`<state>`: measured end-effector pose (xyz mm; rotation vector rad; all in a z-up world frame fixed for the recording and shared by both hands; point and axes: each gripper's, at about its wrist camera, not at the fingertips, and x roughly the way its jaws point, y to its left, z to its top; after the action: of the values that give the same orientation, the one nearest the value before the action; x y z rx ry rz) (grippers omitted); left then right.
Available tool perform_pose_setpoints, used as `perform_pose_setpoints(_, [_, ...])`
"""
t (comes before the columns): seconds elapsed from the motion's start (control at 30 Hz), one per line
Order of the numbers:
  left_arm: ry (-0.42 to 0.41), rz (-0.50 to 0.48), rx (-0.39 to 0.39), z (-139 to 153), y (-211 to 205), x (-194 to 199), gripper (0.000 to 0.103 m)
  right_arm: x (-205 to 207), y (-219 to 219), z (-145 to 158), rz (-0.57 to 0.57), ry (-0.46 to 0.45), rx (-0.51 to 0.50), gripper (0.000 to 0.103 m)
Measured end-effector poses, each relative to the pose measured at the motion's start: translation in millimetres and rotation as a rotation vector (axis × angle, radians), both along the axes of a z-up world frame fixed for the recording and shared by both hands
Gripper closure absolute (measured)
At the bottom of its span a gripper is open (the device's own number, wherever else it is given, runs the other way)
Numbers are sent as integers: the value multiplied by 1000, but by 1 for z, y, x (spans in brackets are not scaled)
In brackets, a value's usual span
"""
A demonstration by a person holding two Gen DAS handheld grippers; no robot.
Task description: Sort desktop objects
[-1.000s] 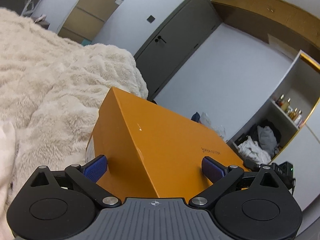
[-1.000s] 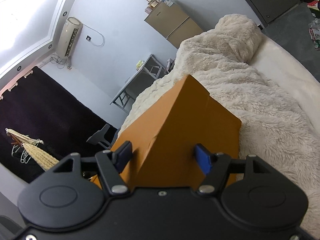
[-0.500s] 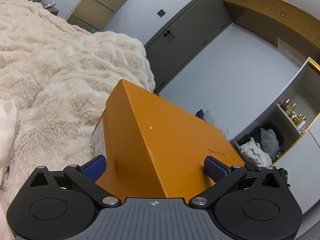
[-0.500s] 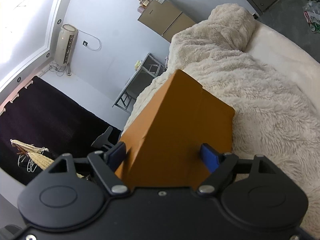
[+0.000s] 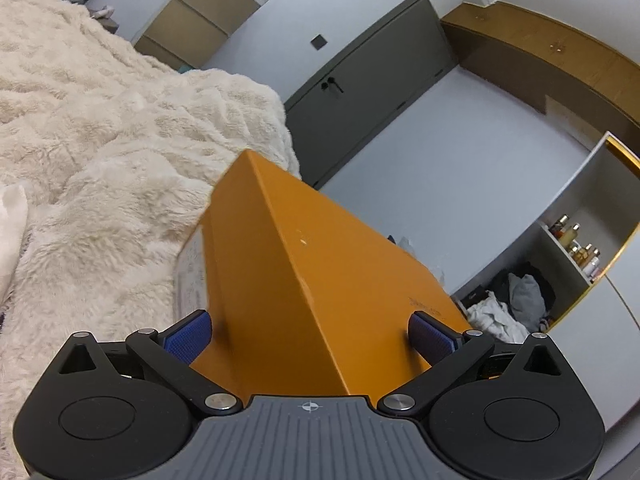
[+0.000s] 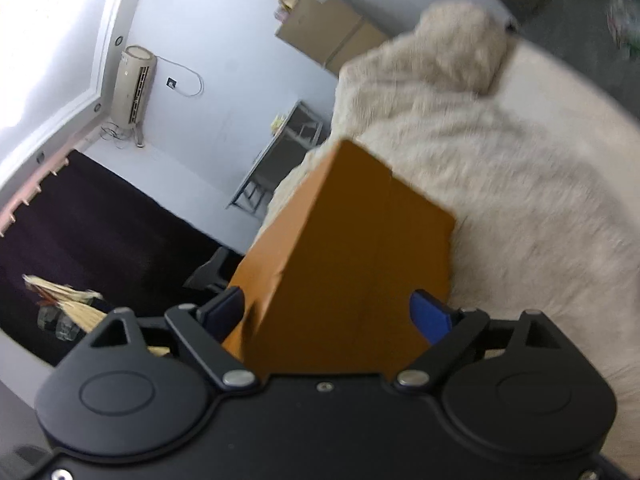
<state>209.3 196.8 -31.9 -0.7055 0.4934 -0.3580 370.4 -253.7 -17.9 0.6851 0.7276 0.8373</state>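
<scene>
An orange cardboard box (image 5: 320, 280) is held up between my two grippers, tilted, above a bed. My left gripper (image 5: 310, 336) is shut on one end of the box, its blue pads (image 5: 188, 338) pressing both sides. My right gripper (image 6: 328, 314) is shut on the other end of the same box (image 6: 352, 256), blue pads (image 6: 430, 314) against its faces. The box's underside is hidden.
A fluffy cream blanket (image 5: 100, 140) covers the bed below and behind the box. A dark grey door (image 5: 360, 80), an open shelf with bottles and clothes (image 5: 560, 272), a beige cabinet (image 6: 332, 36) and a small desk (image 6: 280, 160) stand around the room.
Both grippers have carried the box along and turned with it; the room has shifted in both views. The right wrist view is now motion-blurred. The grip on the box is unchanged.
</scene>
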Motion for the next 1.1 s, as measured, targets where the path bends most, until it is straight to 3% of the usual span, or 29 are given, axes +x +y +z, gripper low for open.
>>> perform_pose_setpoints(0.13, [-5, 18, 20, 4, -9, -2, 0, -4, -1, -3, 41, -4, -12, 32])
perform_pose_setpoints(0.23, [-5, 34, 42, 9, -18, -5, 0, -5, -3, -8, 19, -8, -19, 32])
perform_pose_setpoints(0.53, [-19, 56, 138, 26, -49, -19, 0, -25, -1, 18, -66, -130, -170, 29])
perform_pose_setpoints(0.6, [-5, 58, 139, 30, -50, -28, 0, -41, 1, 32, -112, -196, -228, 11])
perform_pose_setpoints(0.67, [5, 101, 195, 41, -55, -43, 0, -72, 4, 52, -137, -276, -277, 0])
perform_pose_setpoints(0.73, [-71, 171, 392, 69, -86, -79, 0, -99, 6, 65, -131, -326, -287, 0])
perform_pose_setpoints(0.83, [-132, 209, 478, 92, -131, -114, 0, -124, 15, 74, -127, -316, -334, 0])
perform_pose_setpoints(0.93, [-88, 187, 437, 93, -166, -134, 0, -157, 30, 72, -141, -315, -365, 0])
perform_pose_setpoints(1.0, [-50, 152, 474, 86, -191, -145, 0, -168, 37, 66, -145, -326, -387, 0])
perform_pose_setpoints(1.1, [-29, 156, 607, 66, -218, -155, 0, -187, 58, 46, -123, -348, -514, 0])
